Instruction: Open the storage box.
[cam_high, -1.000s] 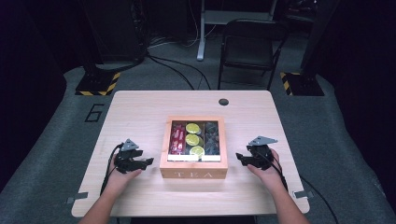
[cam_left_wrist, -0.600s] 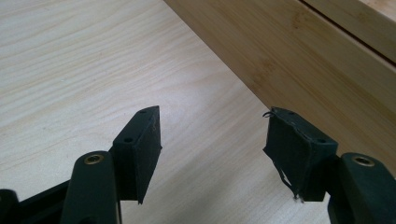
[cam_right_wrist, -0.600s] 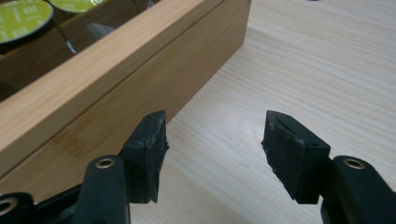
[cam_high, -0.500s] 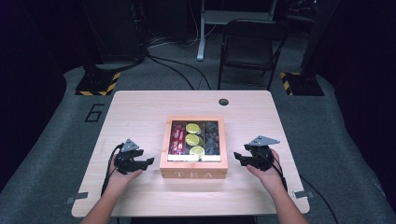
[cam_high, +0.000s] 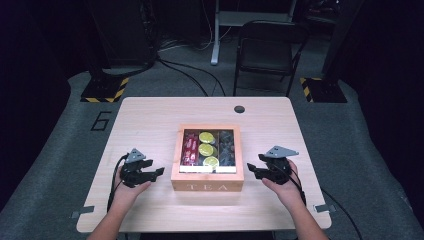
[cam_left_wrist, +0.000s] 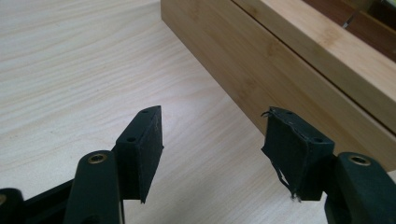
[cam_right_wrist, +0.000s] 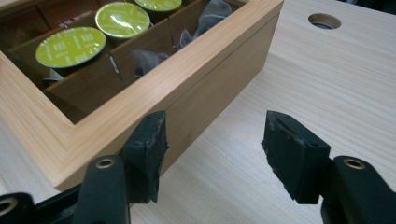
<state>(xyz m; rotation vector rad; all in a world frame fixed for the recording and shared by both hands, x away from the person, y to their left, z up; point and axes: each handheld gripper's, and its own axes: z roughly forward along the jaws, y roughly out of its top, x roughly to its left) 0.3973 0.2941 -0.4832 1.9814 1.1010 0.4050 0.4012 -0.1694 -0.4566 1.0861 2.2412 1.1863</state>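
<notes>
A: Where was the tea box (cam_high: 207, 177) relative to your grippers?

B: Middle of the table (cam_high: 150, 115), label side facing me. My left gripper (cam_high: 150, 175) sat just off the box's left wall, so the box lay at 3 o'clock from it. My right gripper (cam_high: 256, 171) sat off the right wall, box at 9 o'clock. Both were near but apart from the wood, no contact.

A: Jaw state?

B: Both part open, nothing between them. In the left gripper view the left gripper (cam_left_wrist: 212, 144) had bare table in the gap and the box wall (cam_left_wrist: 299, 79) ran past at about 1 o'clock. Its jaws had just been closing a little, on nothing. The right gripper (cam_right_wrist: 215, 144) had one pad (cam_right_wrist: 147, 140) in front of the near corner of the box (cam_right_wrist: 140, 100), not pressing on it.

A: Which hand was nearer?

B: About even, I'd judge. The box is close to square from above; lid seam runs along each side wall, lid looked down. Green capsules (cam_high: 206, 137) and dark tea bags (cam_high: 226, 147) showed through the lid window.

A: So what decides the next move?

B: Probably the gap on each side. Each gripper would go straight inward to the walls.
</notes>
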